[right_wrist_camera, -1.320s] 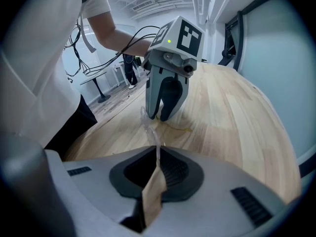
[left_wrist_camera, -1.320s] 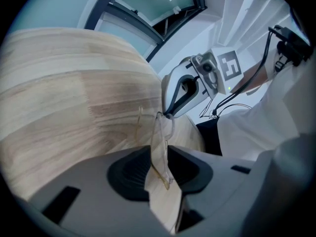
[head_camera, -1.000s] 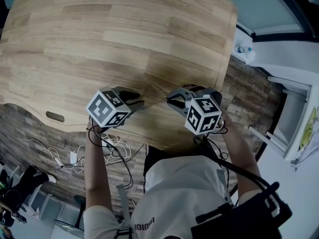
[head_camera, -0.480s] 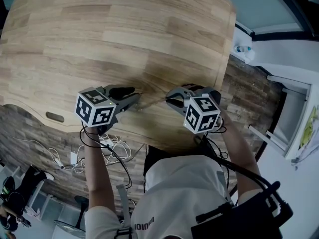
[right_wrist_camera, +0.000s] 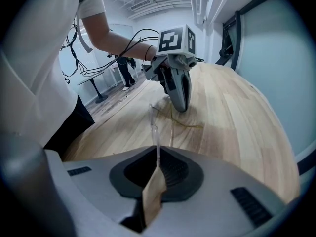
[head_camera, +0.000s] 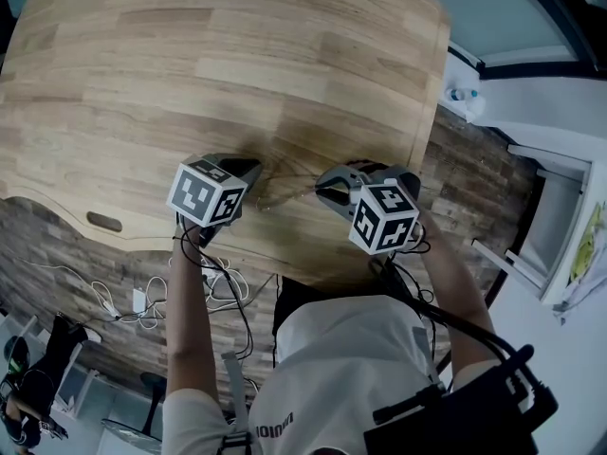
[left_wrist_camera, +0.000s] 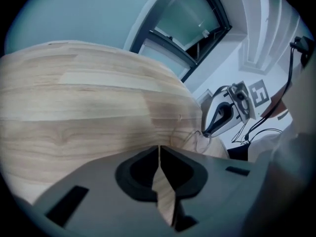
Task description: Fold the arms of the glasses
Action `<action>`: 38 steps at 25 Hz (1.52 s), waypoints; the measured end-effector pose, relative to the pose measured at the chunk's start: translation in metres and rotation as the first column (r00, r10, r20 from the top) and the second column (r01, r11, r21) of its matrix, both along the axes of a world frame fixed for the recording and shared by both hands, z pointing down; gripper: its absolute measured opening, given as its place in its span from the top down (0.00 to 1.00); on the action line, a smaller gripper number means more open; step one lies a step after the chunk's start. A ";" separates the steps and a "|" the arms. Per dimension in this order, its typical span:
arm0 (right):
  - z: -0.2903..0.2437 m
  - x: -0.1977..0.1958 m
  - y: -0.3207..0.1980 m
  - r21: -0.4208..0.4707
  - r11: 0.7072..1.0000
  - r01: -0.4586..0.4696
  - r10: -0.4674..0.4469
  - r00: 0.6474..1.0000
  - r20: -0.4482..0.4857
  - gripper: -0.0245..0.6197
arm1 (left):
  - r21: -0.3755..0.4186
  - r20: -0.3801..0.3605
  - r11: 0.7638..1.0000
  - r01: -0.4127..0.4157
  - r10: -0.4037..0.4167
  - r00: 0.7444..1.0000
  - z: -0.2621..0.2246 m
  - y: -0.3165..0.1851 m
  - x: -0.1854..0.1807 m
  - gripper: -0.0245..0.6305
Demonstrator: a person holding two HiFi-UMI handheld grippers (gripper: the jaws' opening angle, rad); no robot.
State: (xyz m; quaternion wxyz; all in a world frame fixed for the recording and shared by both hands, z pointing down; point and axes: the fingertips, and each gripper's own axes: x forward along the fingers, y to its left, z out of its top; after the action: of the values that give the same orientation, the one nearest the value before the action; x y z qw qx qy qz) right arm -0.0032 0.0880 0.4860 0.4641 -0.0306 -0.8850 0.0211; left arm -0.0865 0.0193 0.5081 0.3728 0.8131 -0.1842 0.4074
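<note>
Thin wire-rimmed glasses [head_camera: 285,190] lie on the wooden table [head_camera: 237,55] between my two grippers. In the right gripper view, my right gripper [right_wrist_camera: 157,154] is shut on the clear tip of one glasses arm [right_wrist_camera: 153,127], and the rest of the frame [right_wrist_camera: 174,118] runs ahead on the wood. My left gripper [head_camera: 248,169] points down at the frame's far end [left_wrist_camera: 193,134]. Its jaws [left_wrist_camera: 159,149] are closing and look almost together, with nothing seen between them. The left gripper's tips [right_wrist_camera: 180,105] stand right at the wire, and I cannot tell whether they touch it.
The table's near edge [head_camera: 285,271] runs just under both grippers, and its right edge [head_camera: 432,131] drops to a dark plank floor. Loose cables [head_camera: 142,297] lie on the floor at left. A white ledge with a small bottle [head_camera: 463,94] stands to the right.
The left gripper swung out to the left, then came back in and down toward the glasses, and its jaws went from wide open to nearly together. The right gripper kept still.
</note>
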 end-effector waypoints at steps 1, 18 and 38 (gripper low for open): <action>0.000 0.000 0.000 0.000 1.000 0.000 0.000 1.000 0.000 0.90 | -0.008 -0.002 1.000 -0.020 0.020 1.000 0.001 0.001 0.006 0.92; 0.002 -0.002 -0.002 -0.006 1.000 -0.020 0.020 1.000 -0.007 0.90 | -0.105 -0.068 0.959 -0.262 0.256 0.964 0.003 0.045 0.049 0.93; 0.009 0.006 0.002 -0.041 0.998 -0.052 0.050 0.998 -0.037 0.90 | -0.061 -0.070 0.958 -0.280 0.276 0.959 0.000 0.047 0.053 0.93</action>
State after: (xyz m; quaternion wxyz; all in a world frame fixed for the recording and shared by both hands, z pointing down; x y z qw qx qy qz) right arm 0.0031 0.0898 0.4954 0.4784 -0.0173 -0.8764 0.0519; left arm -0.0336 0.0661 0.5084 0.3455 0.8294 -0.0421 0.4371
